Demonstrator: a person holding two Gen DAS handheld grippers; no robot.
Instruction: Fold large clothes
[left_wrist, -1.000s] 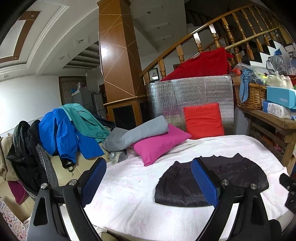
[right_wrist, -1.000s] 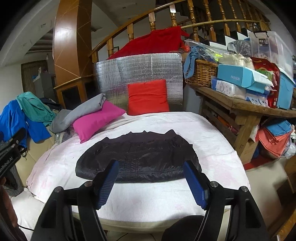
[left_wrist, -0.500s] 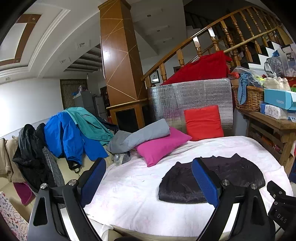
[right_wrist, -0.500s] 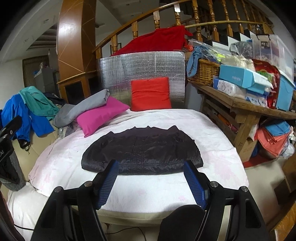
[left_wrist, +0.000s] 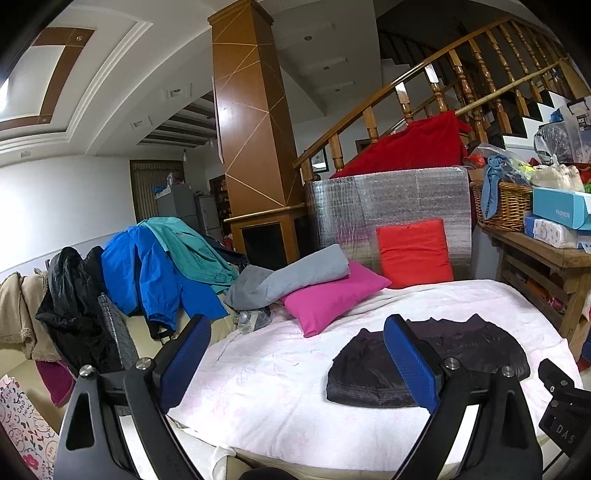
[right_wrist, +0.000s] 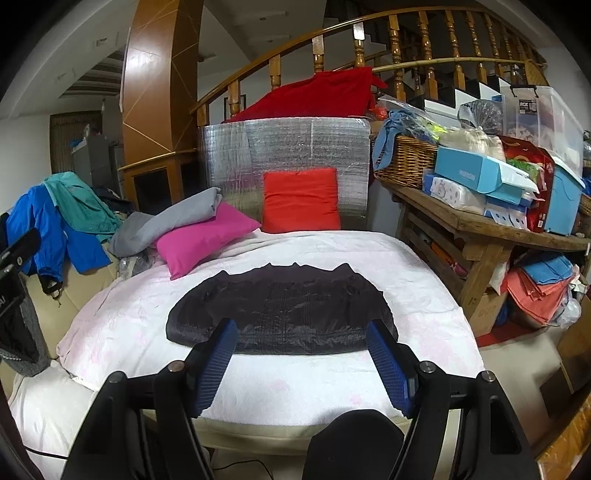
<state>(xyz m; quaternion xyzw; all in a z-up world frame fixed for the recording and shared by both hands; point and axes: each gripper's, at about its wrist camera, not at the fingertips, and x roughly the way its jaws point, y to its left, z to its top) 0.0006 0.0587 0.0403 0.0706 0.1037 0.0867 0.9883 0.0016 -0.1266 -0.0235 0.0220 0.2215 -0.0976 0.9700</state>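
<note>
Dark garment (left_wrist: 424, 363) partly behind claw (left_wrist: 295, 354)

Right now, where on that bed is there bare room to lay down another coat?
Bare white blanket lies left of the folded black jacket, below the pink pillow; a narrower strip runs along the near edge, and another behind the jacket, toward the red pillow. The sofa clothes pile and the wooden side table are crowded.

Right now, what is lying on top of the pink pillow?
A folded grey garment lies across the pink pillow, covering its upper left part. The pillow's far corner under it is hidden, so anything beneath the garment there cannot be seen.
</note>
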